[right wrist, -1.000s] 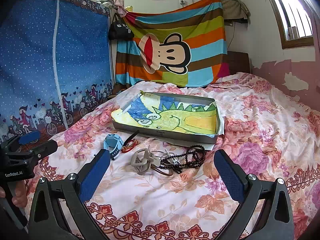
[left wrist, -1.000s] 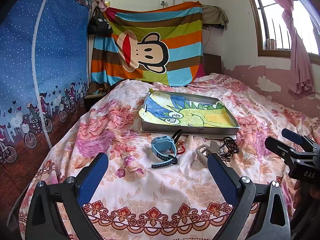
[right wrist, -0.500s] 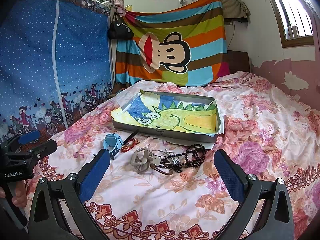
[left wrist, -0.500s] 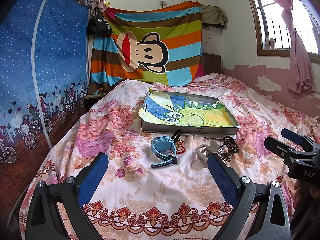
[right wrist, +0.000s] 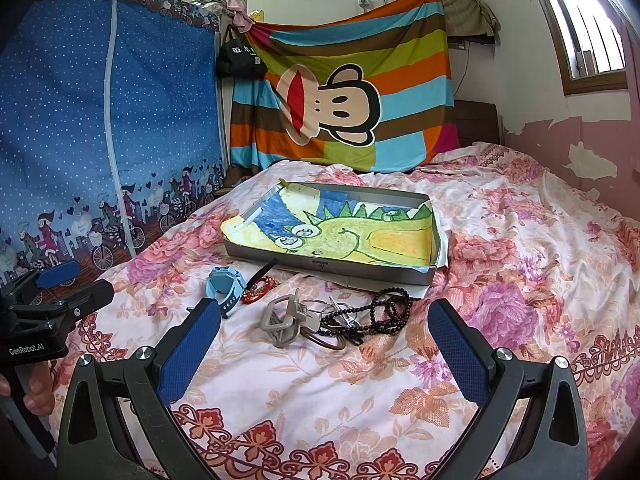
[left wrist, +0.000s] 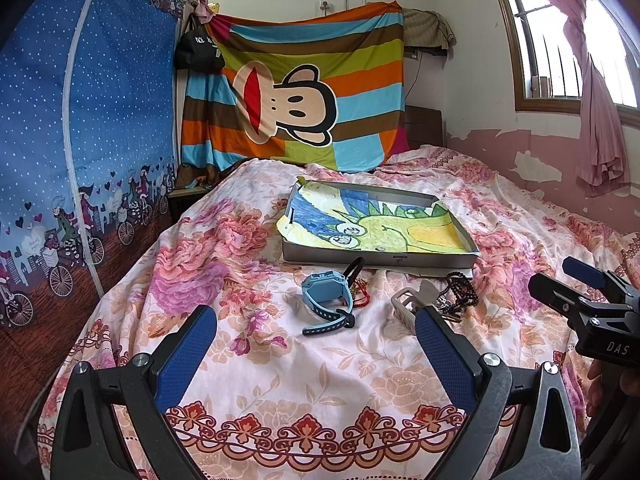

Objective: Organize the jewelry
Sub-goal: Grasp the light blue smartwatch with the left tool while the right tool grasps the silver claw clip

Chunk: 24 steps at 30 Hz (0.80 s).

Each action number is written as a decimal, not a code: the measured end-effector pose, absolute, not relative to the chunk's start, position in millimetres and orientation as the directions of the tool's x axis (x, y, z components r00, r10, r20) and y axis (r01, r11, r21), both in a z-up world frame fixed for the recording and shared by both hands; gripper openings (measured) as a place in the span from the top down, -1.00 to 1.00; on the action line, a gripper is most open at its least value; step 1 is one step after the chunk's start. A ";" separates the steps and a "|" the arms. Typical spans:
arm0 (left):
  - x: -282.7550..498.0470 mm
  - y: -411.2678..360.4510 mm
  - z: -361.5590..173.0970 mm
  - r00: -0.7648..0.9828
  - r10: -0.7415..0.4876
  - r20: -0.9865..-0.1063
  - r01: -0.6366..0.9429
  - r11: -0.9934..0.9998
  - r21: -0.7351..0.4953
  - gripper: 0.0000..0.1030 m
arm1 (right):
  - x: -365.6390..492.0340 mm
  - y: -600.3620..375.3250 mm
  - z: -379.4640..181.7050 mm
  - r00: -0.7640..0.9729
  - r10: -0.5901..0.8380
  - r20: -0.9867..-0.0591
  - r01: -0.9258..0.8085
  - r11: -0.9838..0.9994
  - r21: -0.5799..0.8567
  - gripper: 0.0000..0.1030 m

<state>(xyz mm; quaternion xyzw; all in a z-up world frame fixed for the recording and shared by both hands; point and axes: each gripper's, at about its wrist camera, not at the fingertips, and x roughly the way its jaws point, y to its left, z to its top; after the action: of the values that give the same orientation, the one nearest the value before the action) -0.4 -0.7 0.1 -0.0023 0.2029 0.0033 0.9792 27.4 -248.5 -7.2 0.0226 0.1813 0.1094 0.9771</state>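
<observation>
Both claws, left claw (left wrist: 316,344) and right claw (right wrist: 324,332), hover spread and empty; tangled black beads (right wrist: 390,310) could drag the rings (right wrist: 320,306) along if grabbed.

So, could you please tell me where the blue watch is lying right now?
The blue watch lies on the floral bedspread, just in front of the tray, left of the dark bead string in the left wrist view.

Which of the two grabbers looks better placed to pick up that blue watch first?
Left. The blue watch lies straight between the left gripper's open fingers; the right gripper faces the beads.
</observation>
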 end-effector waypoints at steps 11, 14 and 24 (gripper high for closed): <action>14.8 7.6 -15.3 0.891 0.005 -0.454 -0.019 0.999 -0.027 -0.94 | 35.6 -257.6 -13.1 0.908 0.184 -0.375 -0.157 0.982 0.100 -0.98; 26.7 16.4 -23.3 0.870 -0.001 -0.494 -0.029 0.998 -0.052 -0.94 | 47.5 -266.1 -20.3 0.886 0.220 -0.408 -0.175 0.974 0.146 -0.98; 82.8 47.6 -26.0 0.790 -0.049 -0.611 -0.079 0.980 -0.182 -0.94 | 91.1 -259.3 -33.3 0.787 0.296 -0.541 -0.242 0.955 0.171 -0.98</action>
<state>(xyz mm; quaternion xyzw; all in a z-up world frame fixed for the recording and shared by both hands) 82.8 47.6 -26.0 -0.0992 0.3237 0.0080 0.9409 91.1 -259.3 -33.3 0.0461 0.2935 0.1423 0.9442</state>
